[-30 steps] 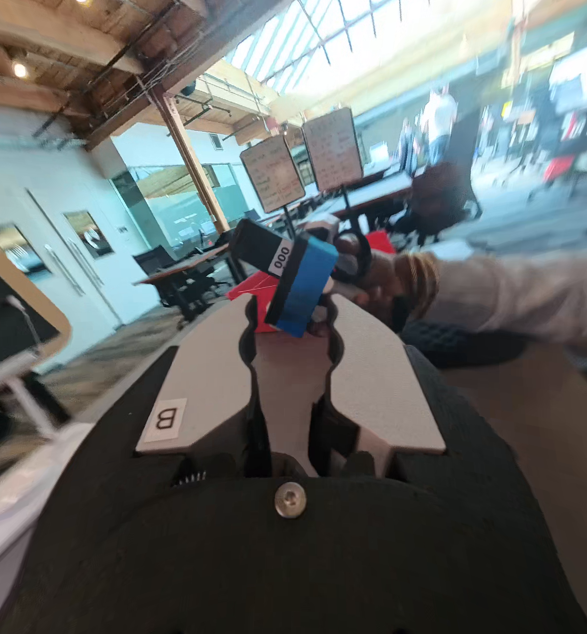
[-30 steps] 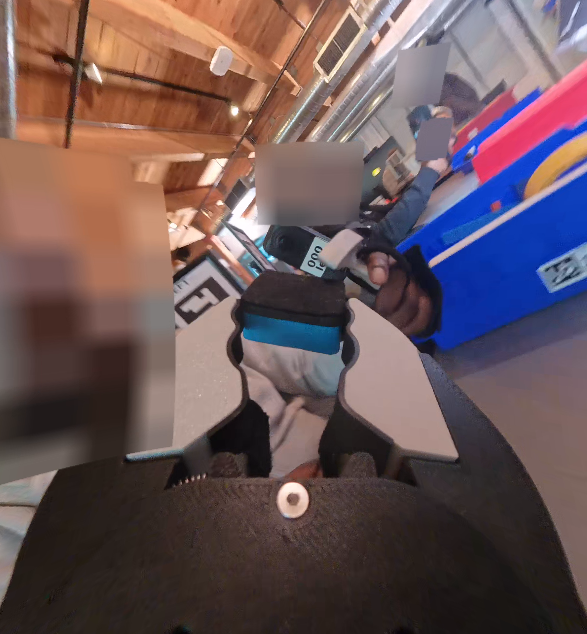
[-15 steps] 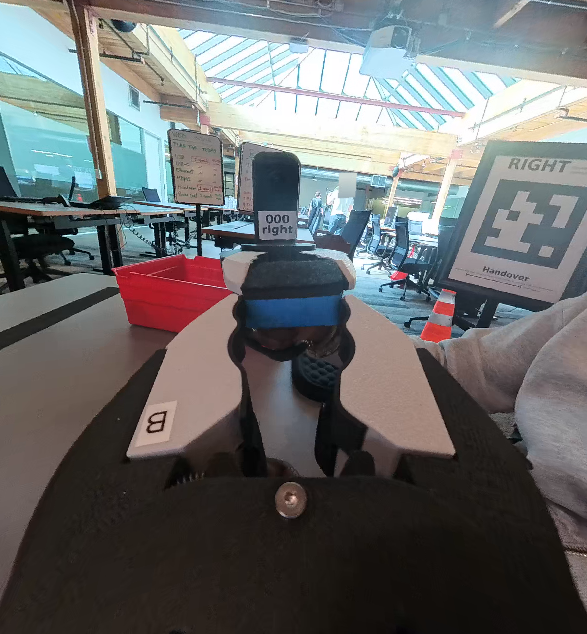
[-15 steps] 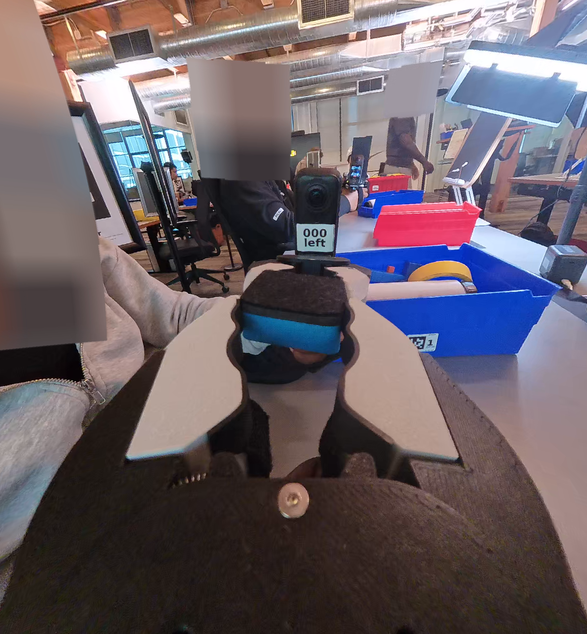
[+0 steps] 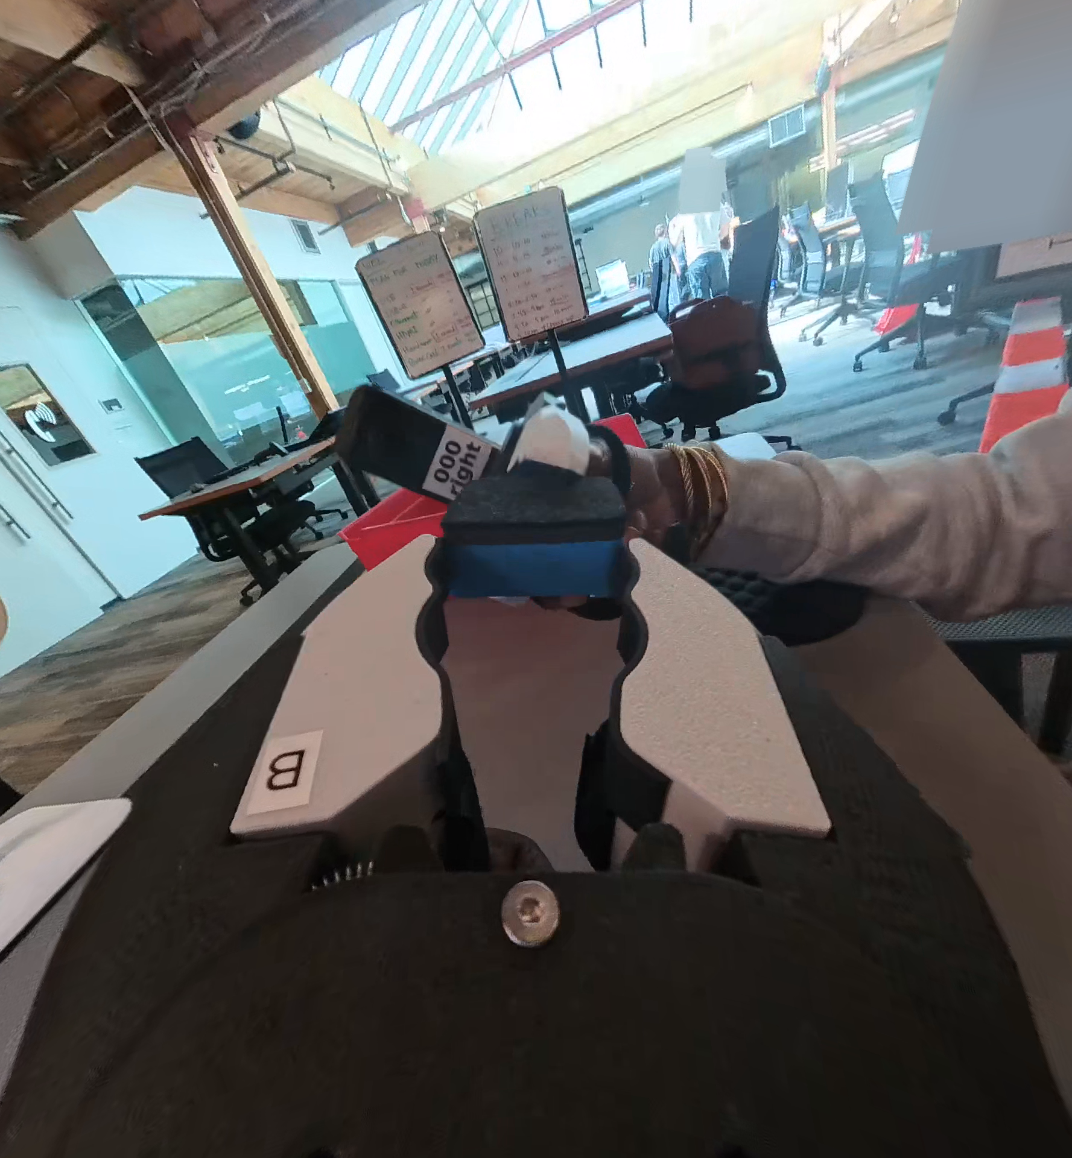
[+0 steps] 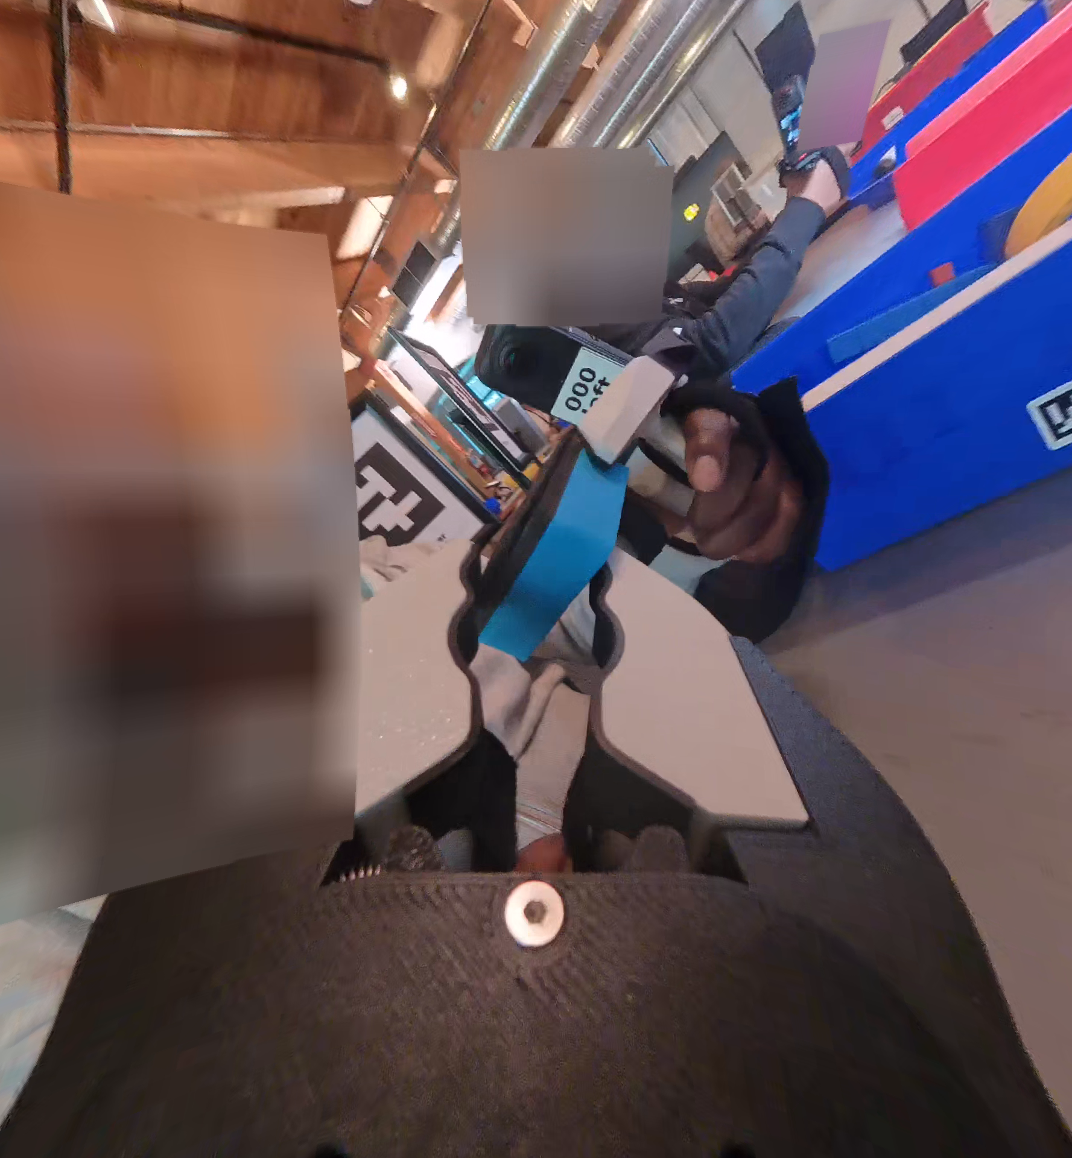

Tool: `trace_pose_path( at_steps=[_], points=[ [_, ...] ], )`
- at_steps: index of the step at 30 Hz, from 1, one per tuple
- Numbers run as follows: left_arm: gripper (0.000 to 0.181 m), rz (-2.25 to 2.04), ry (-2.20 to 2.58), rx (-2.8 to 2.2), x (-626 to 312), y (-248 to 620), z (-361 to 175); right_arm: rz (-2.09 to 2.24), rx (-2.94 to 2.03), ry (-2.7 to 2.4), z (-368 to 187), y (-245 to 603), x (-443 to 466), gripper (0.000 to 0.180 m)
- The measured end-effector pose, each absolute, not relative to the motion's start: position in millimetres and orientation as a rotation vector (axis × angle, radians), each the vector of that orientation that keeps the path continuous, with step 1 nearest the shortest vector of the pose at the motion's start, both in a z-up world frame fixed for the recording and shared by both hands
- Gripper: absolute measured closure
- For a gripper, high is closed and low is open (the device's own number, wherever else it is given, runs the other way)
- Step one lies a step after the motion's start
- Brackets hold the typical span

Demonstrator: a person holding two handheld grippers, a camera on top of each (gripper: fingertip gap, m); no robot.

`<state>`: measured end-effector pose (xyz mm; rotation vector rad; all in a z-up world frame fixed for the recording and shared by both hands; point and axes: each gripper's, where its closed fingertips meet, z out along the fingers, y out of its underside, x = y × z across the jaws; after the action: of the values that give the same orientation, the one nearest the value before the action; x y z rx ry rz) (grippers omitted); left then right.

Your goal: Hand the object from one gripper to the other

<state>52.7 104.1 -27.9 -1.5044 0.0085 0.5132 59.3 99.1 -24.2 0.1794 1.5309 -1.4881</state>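
Grippers: two, left gripper (image 5: 530, 583) and right gripper (image 6: 536, 601)
Blue-and-black blocks: one, the block (image 5: 532, 545)
Whiteboards: two, whiteboard (image 5: 420, 304) and second whiteboard (image 5: 532, 263)
Traffic cones: one, the cone (image 5: 1025, 376)
Blue bins: one, the blue bin (image 6: 934, 401)
Red bins: one, the red bin (image 5: 395, 523)

Skylight (image 5: 520, 81), timber ceiling (image 6: 207, 94), desks (image 5: 583, 357), perhaps carpet (image 5: 897, 376)
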Motion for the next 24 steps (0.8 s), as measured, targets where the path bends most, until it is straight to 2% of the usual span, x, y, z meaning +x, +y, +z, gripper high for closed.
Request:
trace_pose_path(
  at_steps=[1, 5, 8, 11, 13, 24],
  points=[
    [0.129, 0.497, -0.009, -1.506, 52.0, 103.9, -27.5, -1.506, 0.166, 1.556, -24.6, 98.9, 59.2, 0.147],
    [0.117, 0.168, -0.202, -1.372, 50.9, 97.6, -12.7, -1.714, 0.035, 1.636, -15.9, 100.1, 56.5, 0.151],
    [0.117, -0.061, -0.298, -1.300, 49.1, 94.3, -9.1, -1.870, -0.073, 1.929, -24.6, 95.7, 51.6, 0.153],
    [0.129, -0.029, -0.271, -1.359, 52.2, 100.3, -17.9, -1.937, -0.178, 2.119, -30.8, 91.4, 51.4, 0.153],
    [0.154, 0.063, -0.247, -1.409, 51.2, 102.5, -24.0, -1.951, -0.215, 2.158, -32.1, 89.7, 52.5, 0.153],
    [0.159, 0.074, -0.228, -1.352, 51.3, 99.2, -16.8, -2.016, -0.189, 2.042, -20.8, 86.8, 52.4, 0.155]
  ],
)
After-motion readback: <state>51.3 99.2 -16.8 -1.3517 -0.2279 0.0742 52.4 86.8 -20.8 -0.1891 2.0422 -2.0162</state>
